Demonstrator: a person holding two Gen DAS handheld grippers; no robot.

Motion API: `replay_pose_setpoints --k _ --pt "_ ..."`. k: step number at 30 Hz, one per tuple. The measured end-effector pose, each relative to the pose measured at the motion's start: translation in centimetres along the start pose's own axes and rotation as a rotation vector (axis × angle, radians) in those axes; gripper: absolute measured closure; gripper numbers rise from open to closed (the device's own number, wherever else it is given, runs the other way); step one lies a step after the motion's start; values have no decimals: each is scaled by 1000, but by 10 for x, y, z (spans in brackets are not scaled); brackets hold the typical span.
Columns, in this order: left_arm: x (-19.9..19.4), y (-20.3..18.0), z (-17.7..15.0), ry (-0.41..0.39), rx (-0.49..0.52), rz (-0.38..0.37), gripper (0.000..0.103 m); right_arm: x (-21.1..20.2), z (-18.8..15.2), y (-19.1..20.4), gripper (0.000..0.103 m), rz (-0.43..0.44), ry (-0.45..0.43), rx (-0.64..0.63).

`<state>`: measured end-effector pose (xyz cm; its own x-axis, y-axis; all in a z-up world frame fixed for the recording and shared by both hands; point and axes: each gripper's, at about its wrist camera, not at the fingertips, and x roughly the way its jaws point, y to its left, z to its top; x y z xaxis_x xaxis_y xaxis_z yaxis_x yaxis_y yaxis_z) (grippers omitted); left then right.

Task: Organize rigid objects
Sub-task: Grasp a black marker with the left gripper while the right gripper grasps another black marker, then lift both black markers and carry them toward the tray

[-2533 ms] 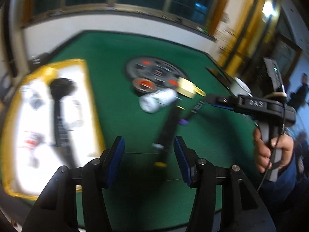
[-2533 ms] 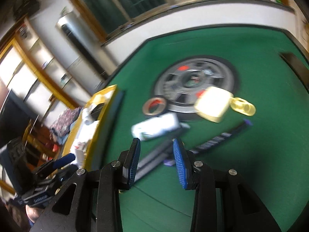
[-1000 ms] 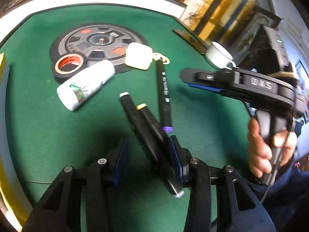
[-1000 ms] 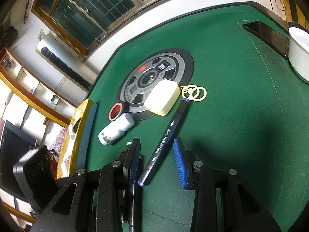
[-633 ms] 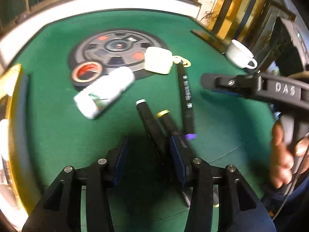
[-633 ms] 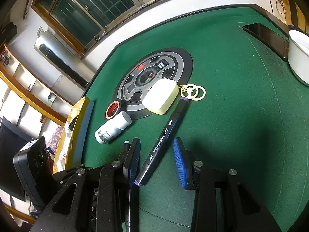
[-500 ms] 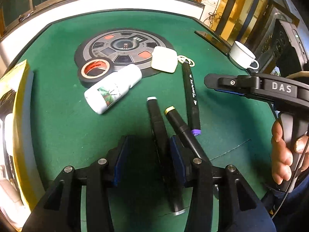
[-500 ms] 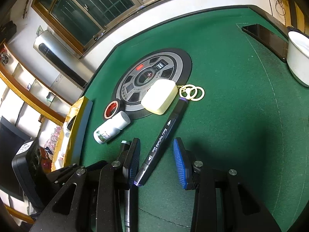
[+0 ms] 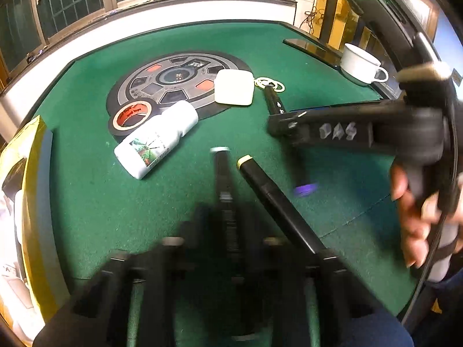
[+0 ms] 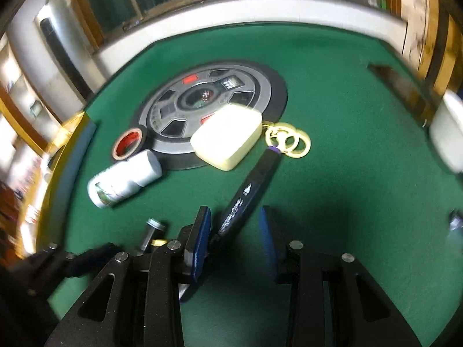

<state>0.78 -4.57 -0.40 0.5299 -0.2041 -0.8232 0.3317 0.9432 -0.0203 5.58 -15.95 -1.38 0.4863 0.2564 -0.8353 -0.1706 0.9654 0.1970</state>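
Three black markers lie on the green table. My left gripper, blurred, straddles the white-capped marker; its jaws look close to the marker, but whether they grip it I cannot tell. The yellow-capped marker lies just right of it. My right gripper is open around the purple-capped marker, which lies between its fingers; it shows in the left wrist view low over that marker.
A white bottle, a red-cored tape roll, a cream case with yellow rings and a round dial lie beyond. A yellow-rimmed tray is left, a white cup far right.
My right gripper has dropped lower and forward over the purple-capped marker. My left gripper has moved forward along the white-capped marker and its fingers have narrowed.
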Motion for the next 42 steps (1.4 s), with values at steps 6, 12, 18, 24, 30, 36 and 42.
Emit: replay_pose_setpoints --k 6,12,18,24,30,36,42 --pt "-5 -1 -8 -2 -3 -8 91 -14 -9 -40 90 90 29 100" --pt "-5 -4 -9 -19 -2 -2 91 -14 -10 -37 90 107 44 83" --pt "-7 -7 -11 -27 8 14 90 -13 -10 -26 90 58 23 28" --pt "-6 -10 -8 -12 17 36 90 -15 -12 -19 90 22 8 5" --pt "-9 -5 -10 -40 -29 28 91 -22 -12 -20 90 63 -9 16" --pt "-30 3 -5 -115 -88 20 91 -38 -12 -10 90 180 -65 10" --pt "-44 16 -4 -163 -158 50 91 -42 -15 0 90 257 -61 -1"
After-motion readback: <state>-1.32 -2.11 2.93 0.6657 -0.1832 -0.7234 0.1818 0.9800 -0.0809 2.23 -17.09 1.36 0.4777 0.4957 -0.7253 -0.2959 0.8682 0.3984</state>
